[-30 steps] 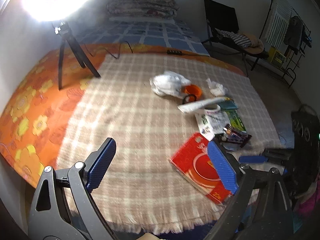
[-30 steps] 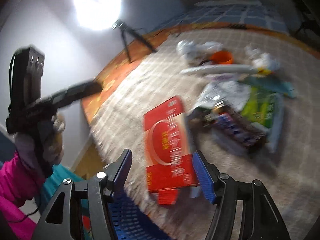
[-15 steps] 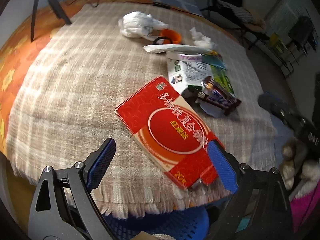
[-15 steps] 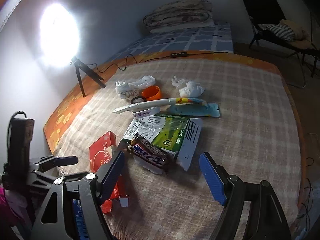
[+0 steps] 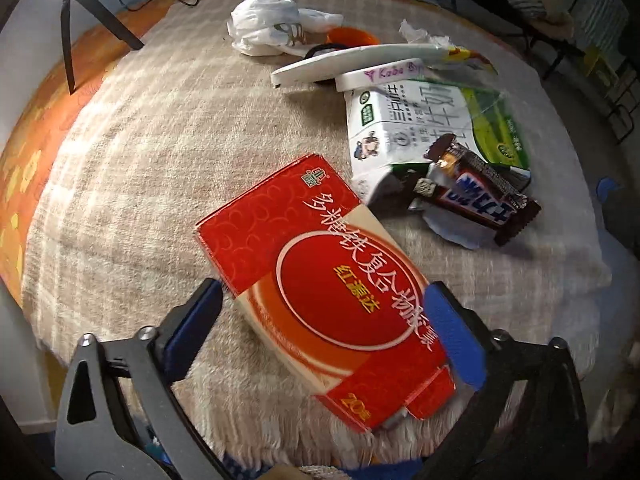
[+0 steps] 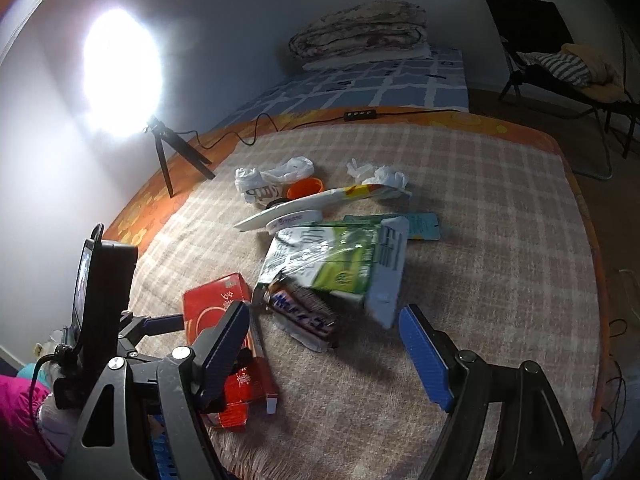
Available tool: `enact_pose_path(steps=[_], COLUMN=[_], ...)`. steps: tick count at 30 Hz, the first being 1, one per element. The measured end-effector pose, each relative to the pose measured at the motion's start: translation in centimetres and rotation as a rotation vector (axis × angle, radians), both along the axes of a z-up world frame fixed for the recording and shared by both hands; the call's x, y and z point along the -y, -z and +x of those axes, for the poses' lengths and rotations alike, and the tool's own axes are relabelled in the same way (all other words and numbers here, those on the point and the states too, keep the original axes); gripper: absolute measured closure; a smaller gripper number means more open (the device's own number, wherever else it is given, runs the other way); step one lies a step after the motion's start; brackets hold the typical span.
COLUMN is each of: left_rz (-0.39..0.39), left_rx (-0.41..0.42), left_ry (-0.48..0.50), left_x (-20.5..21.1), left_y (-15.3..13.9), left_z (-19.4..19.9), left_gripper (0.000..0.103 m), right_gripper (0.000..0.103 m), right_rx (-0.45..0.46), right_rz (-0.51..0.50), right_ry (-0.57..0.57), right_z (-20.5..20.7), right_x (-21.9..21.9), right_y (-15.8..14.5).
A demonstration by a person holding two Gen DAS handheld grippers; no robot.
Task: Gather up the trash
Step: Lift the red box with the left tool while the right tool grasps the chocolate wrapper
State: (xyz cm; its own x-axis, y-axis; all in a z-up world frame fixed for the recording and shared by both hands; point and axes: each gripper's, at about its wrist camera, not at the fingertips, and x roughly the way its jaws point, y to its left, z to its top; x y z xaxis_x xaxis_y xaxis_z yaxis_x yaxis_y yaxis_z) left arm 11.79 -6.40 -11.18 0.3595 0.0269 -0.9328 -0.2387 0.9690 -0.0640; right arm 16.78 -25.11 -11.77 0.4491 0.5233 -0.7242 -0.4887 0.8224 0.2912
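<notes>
Plaid blanket (image 5: 168, 152) on bed, trash scattered. My left tongs (image 5: 320, 316) spread wide, straddling the red carton (image 5: 320, 280) at the fringe edge; I should drop lower, square up, then squeeze its long sides. Right tongs (image 6: 324, 344) released, empty.

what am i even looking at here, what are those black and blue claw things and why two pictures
Those claws are two handheld grippers; a person holds one in each hand, and each carries a fisheye camera looking along its fingers. So each picture is one gripper's own view.

The left gripper is open, its blue pads on either side of a red box at the near edge of a plaid blanket. Nothing is gripped yet. The right gripper hangs open and empty above a chocolate bar wrapper.

Further back lie more trash: a green-and-white carton, crumpled tissue, a white plastic bag and an orange cup.
</notes>
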Motion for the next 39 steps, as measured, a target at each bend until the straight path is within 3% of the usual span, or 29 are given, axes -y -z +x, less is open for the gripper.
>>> enact_pose_path(steps=[5, 13, 18, 23, 28, 33, 36, 39], left_rz=[-0.095, -0.139, -0.228, -0.161, -0.107, 0.068, 0.072, 0.061], left_rx=[-0.005, 0.006, 0.010, -0.027, -0.034, -0.029, 0.013, -0.006], left_ry=[-0.038, -0.116, -0.103, -0.052, -0.131, -0.119, -0.096, -0.030], left_x=[-1.3, -5.0, -4.1, -0.4, 2.0, 5.0, 5.7, 5.4], left_y=[1.1, 1.2, 1.2, 1.2, 2.6, 3.7, 3.7, 3.4], left_z=[0.5, 0.2, -0.4, 1.2, 3.0, 4.9, 4.9, 3.7], left_gripper=[0.000, 0.004, 0.004, 0.004, 0.000, 0.000, 0.000, 0.000], right_gripper=[0.023, 0.026, 0.028, 0.028, 0.028, 0.028, 0.028, 0.028], right_rx=[-0.004, -0.060, -0.090, -0.074, -0.076, -0.074, -0.066, -0.061], right_rz=[-0.034, -0.055, 0.004, 0.046, 0.054, 0.041, 0.034, 0.022], right_ry=[-0.036, -0.073, -0.009, 0.060, 0.064, 0.049, 0.037, 0.017], right_z=[0.1, 1.3, 2.5, 3.0, 3.1, 3.1, 3.0, 2.7], right_x=[-1.4, -3.4, -2.7, -1.1, -0.9, -1.6, -1.9, -2.2], right_y=[0.7, 2.9, 2.9, 1.8, 1.5, 1.6, 1.6, 1.7])
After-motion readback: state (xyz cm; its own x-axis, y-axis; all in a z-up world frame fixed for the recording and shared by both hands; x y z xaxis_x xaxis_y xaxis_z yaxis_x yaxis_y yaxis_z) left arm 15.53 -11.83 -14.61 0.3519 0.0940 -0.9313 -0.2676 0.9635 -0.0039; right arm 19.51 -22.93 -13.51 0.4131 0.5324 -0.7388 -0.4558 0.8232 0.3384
